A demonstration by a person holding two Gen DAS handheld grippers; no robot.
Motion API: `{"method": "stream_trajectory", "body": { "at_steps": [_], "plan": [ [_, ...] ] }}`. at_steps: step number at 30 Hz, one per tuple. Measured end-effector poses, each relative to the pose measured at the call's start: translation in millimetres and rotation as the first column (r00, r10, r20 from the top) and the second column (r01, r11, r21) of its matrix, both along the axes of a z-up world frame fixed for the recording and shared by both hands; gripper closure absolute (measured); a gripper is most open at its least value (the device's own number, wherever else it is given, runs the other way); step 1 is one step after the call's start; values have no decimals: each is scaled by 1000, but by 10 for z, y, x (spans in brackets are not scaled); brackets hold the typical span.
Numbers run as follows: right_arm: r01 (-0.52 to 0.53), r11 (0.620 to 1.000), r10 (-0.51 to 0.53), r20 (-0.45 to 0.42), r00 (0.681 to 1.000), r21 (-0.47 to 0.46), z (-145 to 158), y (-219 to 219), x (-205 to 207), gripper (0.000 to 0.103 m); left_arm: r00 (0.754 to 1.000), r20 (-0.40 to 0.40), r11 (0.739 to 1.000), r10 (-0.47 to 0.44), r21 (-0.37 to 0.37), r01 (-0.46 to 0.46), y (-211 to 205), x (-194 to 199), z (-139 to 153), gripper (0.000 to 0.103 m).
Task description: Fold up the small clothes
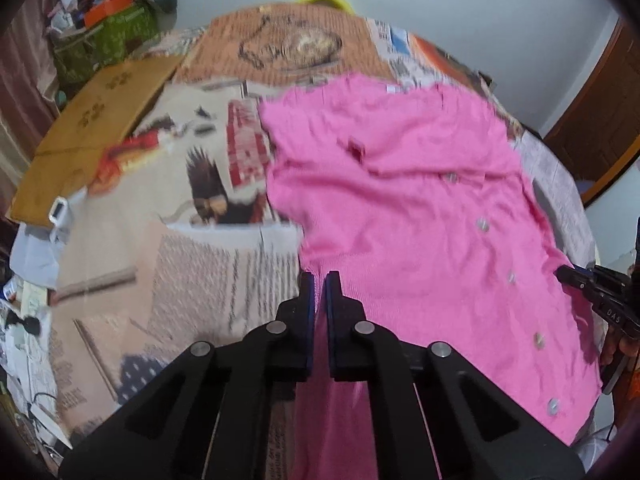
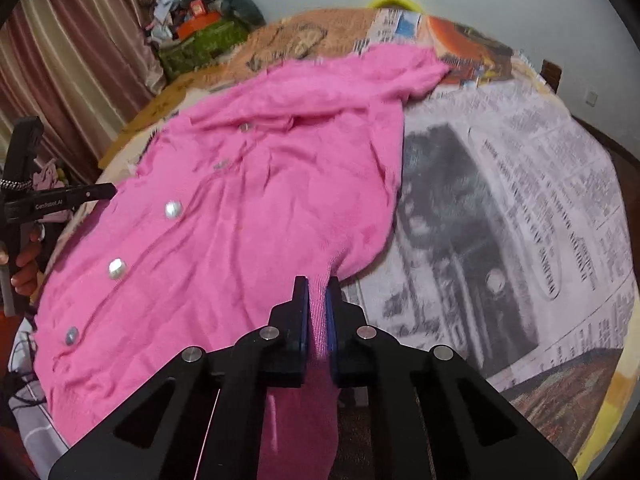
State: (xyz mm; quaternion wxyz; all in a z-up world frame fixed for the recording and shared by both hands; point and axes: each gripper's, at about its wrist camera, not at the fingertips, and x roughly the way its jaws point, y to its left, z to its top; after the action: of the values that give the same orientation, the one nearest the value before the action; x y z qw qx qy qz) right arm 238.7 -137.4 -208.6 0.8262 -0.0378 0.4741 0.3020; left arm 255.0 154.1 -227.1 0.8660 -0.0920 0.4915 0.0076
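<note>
Pink cardigan (image 1: 420,208), pearly buttons (image 2: 173,209), black-and-white newspaper (image 2: 520,200)

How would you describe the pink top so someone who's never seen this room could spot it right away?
Look at the big surface covered in newspaper. Spread across it lies the pink cardigan, a soft knit with a row of shiny round buttons down its front. It is the only bright pink cloth there, and both grippers are pinching its near edge.

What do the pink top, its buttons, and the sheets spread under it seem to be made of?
Pink top: looks like soft fine knit, matte, with ribbing and wrinkles. Buttons: glossy, pearly, perhaps plastic or shell; they catch light. Sheets: newspaper, thin matte paper with printed columns and photos.
</note>
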Motion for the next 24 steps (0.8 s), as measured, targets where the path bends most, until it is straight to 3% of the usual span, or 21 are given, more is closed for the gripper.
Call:
{"method": "stream_trajectory", "body": {
  "at_steps": [9, 12, 18, 23, 24],
  "plan": [
    [34, 998, -39, 97, 995, 49, 300, 46, 286, 97, 996, 89, 999, 3, 53, -7, 8, 374, 352, 99],
    [51, 999, -52, 137, 989, 9, 322, 108, 431, 97, 998, 67, 996, 19, 81, -24, 23, 571, 279, 99],
    [84, 995, -77, 131, 988, -48, 223, 117, 617, 92, 999, -6, 996, 43, 84, -43, 76, 713, 72, 94],
    [103, 994, -100, 98, 990, -29, 268, -7, 555, 61, 999, 18, 994, 35, 99, -36, 110, 495, 144, 57],
    [104, 994, -102, 99, 990, -22, 297, -46, 503, 60, 999, 22, 994, 34, 101, -36, 119, 445, 160, 55]
  ]
}}
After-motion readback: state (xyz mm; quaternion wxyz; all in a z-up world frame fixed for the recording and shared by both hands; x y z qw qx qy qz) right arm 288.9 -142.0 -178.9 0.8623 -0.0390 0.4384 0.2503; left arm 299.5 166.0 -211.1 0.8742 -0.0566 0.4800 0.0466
